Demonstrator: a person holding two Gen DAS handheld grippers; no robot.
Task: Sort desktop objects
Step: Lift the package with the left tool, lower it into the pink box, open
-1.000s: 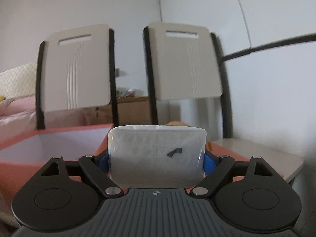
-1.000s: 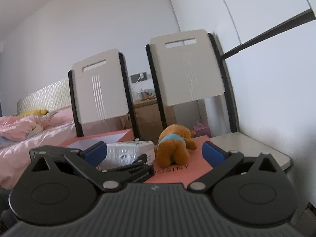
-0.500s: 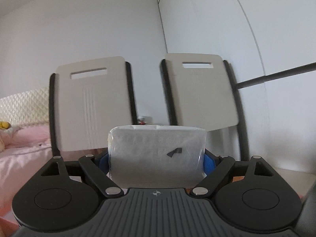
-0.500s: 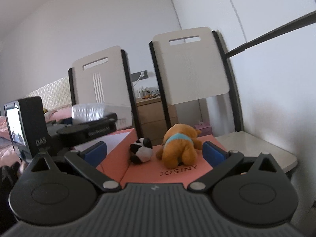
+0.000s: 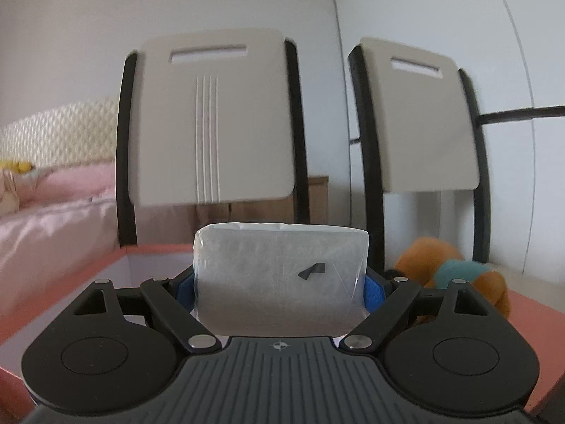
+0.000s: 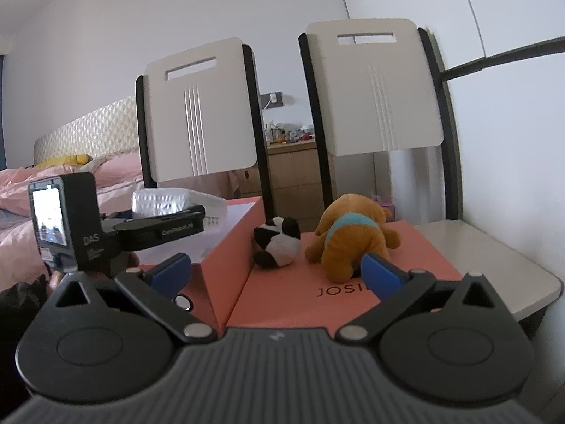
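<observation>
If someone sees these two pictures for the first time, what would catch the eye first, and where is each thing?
The eye goes first to the white tissue pack clamped in the left gripper, filling the middle of the left wrist view above the open pink box. Next comes the orange plush dog beside the black-and-white plush ball, both on the pink lid ahead of the open right gripper.

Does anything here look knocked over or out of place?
Mildly: the orange plush dog lies face-down on the pink lid, a black-and-white plush toppled beside it. The tissue pack looks intact in the left gripper.
</observation>
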